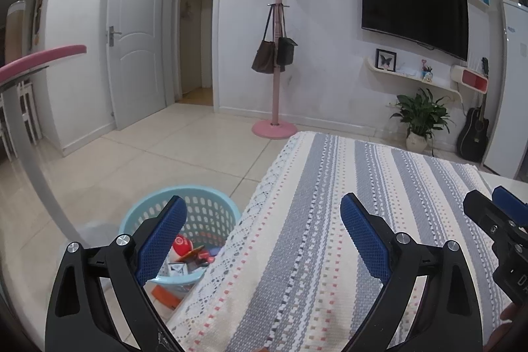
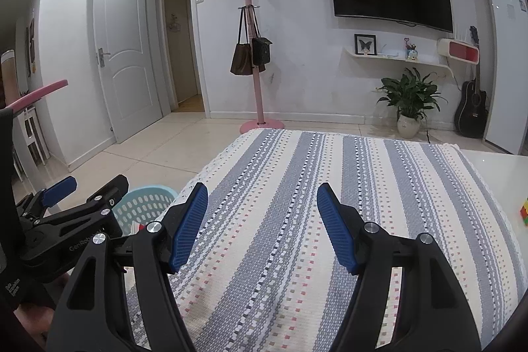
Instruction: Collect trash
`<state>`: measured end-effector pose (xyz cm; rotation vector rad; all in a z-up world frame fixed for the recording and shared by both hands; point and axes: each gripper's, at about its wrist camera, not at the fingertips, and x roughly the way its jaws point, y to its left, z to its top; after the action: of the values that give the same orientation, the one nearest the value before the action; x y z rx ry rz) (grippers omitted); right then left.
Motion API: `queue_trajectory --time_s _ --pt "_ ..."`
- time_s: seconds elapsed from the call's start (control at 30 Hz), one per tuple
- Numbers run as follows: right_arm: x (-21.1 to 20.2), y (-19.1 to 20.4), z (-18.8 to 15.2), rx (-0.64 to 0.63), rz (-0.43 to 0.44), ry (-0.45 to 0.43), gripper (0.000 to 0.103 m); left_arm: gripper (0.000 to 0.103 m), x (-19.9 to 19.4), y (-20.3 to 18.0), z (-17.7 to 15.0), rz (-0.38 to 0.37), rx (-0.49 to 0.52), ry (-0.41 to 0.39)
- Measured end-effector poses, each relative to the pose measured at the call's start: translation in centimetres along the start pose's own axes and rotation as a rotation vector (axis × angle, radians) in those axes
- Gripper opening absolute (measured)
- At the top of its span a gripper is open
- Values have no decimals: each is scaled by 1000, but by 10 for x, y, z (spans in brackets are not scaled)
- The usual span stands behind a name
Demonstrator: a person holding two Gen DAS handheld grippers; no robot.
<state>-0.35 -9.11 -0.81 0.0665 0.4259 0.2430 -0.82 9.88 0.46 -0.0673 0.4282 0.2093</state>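
Observation:
A light blue perforated basket (image 1: 211, 213) stands on the floor at the table's left edge, with a red and white can (image 1: 181, 245) and other trash inside; its rim also shows in the right wrist view (image 2: 145, 200). My left gripper (image 1: 264, 233) is open and empty, above the table's left edge beside the basket. My right gripper (image 2: 262, 226) is open and empty over the striped tablecloth (image 2: 330, 220). Each gripper shows at the edge of the other's view: the right one (image 1: 501, 220) and the left one (image 2: 69, 207).
An orange piece (image 1: 166, 297) lies on the floor by the basket. A colourful cube (image 2: 524, 210) sits at the table's right edge. A pink coat stand (image 1: 275, 124), a potted plant (image 1: 419, 117) and a guitar (image 1: 473, 134) stand by the far wall.

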Motion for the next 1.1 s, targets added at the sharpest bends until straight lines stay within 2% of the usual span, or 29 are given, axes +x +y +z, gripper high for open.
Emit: queue_trajectory --time_s 1.1 --pt "0 4 -1 5 5 2 65 92 1 -3 -1 -1 11 1"
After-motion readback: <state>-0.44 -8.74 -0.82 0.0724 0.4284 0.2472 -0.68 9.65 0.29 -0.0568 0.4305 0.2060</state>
